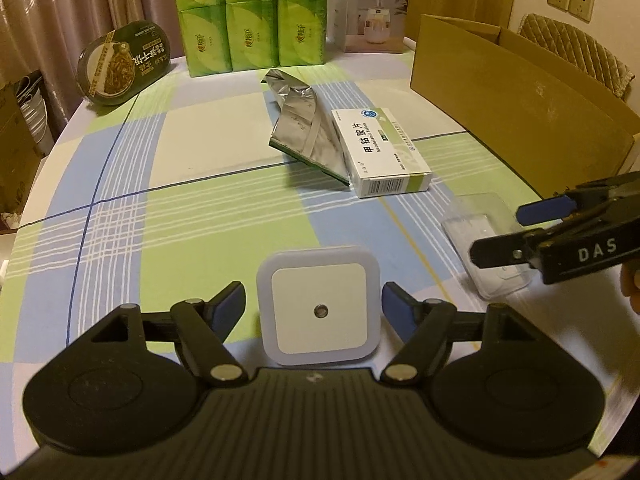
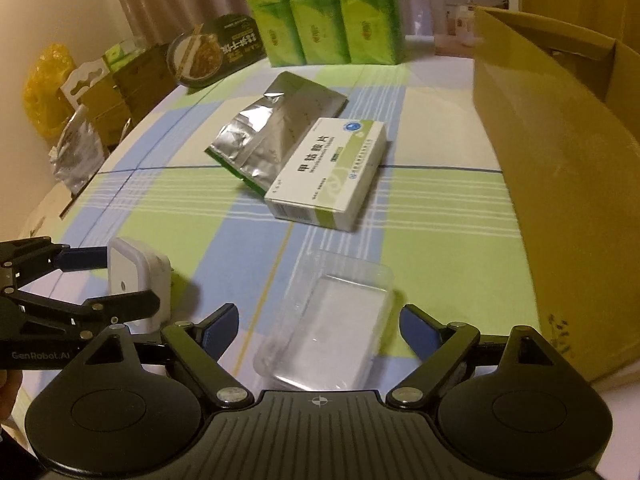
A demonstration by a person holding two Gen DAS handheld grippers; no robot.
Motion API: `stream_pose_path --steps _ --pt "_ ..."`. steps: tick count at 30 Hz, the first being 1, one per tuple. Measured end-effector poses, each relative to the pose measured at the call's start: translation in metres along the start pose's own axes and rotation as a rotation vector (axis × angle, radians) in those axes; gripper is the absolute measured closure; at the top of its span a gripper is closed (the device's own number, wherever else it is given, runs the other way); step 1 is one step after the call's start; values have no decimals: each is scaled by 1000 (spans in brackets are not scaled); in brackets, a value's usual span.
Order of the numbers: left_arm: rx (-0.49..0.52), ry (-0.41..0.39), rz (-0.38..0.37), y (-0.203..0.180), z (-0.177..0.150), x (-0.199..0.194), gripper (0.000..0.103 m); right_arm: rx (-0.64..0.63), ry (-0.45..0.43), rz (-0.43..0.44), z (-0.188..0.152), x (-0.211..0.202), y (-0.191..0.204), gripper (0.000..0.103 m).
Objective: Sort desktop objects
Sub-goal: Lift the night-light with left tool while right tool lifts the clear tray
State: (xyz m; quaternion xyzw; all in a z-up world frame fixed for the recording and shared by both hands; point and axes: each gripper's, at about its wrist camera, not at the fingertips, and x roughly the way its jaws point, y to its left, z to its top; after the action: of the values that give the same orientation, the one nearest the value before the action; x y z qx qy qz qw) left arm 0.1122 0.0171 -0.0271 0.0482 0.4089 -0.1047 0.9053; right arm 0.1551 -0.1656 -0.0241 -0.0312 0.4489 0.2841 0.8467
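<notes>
On the checked desk, a white square night light stood between the spread fingers of the left gripper, neither blue pad touching it. To its right, a clear plastic tray lay between the parted fingers of the right gripper, likewise ungripped. Farther back, a white-and-green medicine box rested against a silver foil pouch. An open cardboard box stood along the right edge.
</notes>
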Motion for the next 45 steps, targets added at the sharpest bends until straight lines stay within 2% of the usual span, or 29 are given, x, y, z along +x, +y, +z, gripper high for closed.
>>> stream_pose_path --steps 5,7,9,10,18,29,38,45 --pt "4 7 3 0 -1 3 32 -74 41 -25 -3 12 4 22" --pt "9 14 5 -1 -1 5 32 -93 46 -29 -4 12 3 36" --pt "17 13 6 -3 -1 5 32 -108 49 -35 -4 11 2 47" --pt "19 13 6 -3 -1 5 32 -110 50 -37 -4 10 1 48" --pt "4 8 9 -4 -2 -4 32 -73 40 -43 -8 0 -9 48" --pt "9 24 16 -3 -2 4 32 -62 34 -48 -7 4 -7 46" --pt "85 22 53 -14 -2 9 35 -49 50 -53 -8 4 -9 41" --pt "110 23 72 -20 -5 12 36 -100 56 -69 -9 7 -3 41"
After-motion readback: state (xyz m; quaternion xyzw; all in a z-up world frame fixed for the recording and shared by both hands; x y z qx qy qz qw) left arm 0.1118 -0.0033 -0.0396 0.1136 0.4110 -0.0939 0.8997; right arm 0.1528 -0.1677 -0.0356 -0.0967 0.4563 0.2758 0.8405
